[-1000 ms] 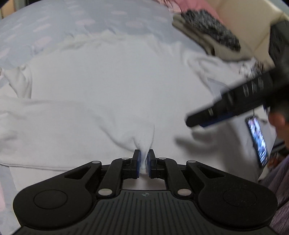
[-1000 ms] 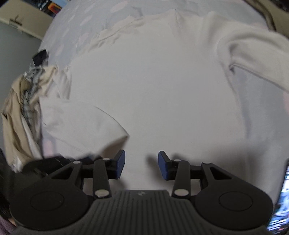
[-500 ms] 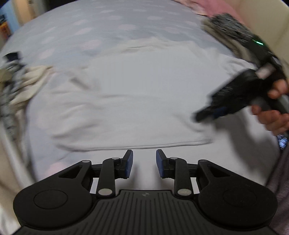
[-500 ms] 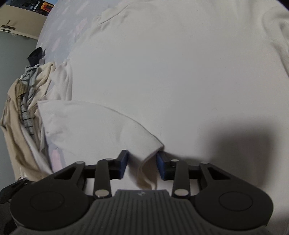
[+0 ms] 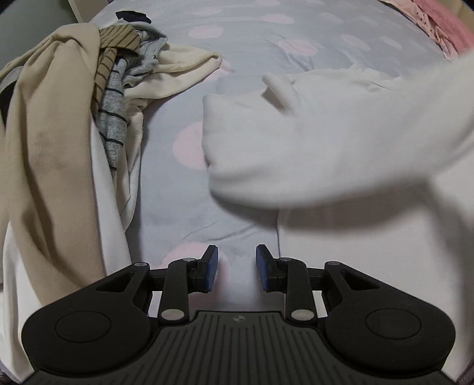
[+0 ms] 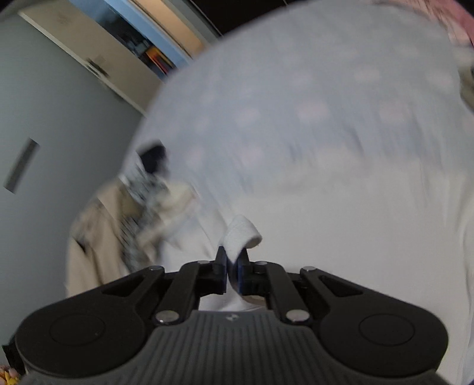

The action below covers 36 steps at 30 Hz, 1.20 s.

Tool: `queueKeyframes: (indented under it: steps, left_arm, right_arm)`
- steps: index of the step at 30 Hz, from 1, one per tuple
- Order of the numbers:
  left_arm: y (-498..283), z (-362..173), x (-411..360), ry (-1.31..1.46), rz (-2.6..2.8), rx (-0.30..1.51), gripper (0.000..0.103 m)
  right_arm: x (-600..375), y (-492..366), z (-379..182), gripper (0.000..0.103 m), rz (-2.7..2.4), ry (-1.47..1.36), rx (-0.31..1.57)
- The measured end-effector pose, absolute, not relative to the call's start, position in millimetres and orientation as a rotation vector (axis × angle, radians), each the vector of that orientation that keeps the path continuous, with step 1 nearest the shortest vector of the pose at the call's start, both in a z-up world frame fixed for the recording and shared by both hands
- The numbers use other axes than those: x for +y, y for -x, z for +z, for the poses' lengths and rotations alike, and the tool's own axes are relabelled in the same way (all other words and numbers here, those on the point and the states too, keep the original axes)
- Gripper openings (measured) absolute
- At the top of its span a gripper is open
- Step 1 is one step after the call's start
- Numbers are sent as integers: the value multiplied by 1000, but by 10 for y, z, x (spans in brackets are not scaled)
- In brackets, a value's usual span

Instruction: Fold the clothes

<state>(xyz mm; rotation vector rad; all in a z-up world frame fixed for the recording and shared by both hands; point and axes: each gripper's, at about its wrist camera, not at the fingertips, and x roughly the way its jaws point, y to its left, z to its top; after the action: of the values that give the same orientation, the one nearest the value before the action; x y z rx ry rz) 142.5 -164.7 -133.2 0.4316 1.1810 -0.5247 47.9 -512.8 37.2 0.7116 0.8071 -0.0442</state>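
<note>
We see the white long-sleeved cotton garment [image 5: 340, 154] spread on the bed, over the pale blue bedsheet with pink dots [image 5: 251, 44]. Its sleeve is lifted off the sheet and blurred in the left wrist view, crossing in front of the garment's body, which lies flat below it. The cuff [image 6: 241, 234] is a small rolled fold of white fabric, the only sharp part of the garment in the right wrist view.

The right gripper [image 6: 232, 268] has its blue-padded fingers [image 6: 221, 266] pressed together on that cuff. The left gripper [image 5: 237, 266] has its fingers [image 5: 211, 268] spread apart with nothing between them, poised over the bedsheet just beside the garment's left edge.

Left of the white garment, apart from it, sits a loose heap of clothes [image 5: 68, 142]: a beige top, a cream piece, grey and tan striped knits. A strip of bare sheet separates heap and garment. Beyond the garment, at the bed's far right corner, we note pink fabric [image 5: 438, 26]. The raised sleeve hides part of the garment's upper body.
</note>
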Motion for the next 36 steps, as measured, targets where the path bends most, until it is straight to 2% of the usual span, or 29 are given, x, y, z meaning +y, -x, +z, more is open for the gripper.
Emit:
queueKeyframes:
  steps: [4,7,17,24,27,32,36]
  left_arm:
    - [-1489,-1417,-1767,-442,-555,1162,26]
    - [-1504,-1421,-1861,-430,-596,1142,26]
    - [-1541,-1495,-2253,-423,-699,1065,27]
    - [-1315,-1554,-2578,-613,-706,914,28]
    - [-1344,-1549,-2593,-620,-663,887,4]
    - [-1483,-1439,-2427,-565,-602,878,3]
    - [-1534,-1533,-2304,-585,-590,899,3]
  right_arm:
    - [-5391,-445,734,7,-67,-733,704]
    - [-5651,-369,797,8,-108,-768,658]
    - [-6270,-189,461,8,-296,-853,665]
    - [-6453,-118,186,8,-345,-870,742]
    - [-6515,-98,124,8,-363,-874,757]
    - [-6672,-4,86,8,-426,-873,749]
    - [-6840,13,-182,8,-508,-853,819]
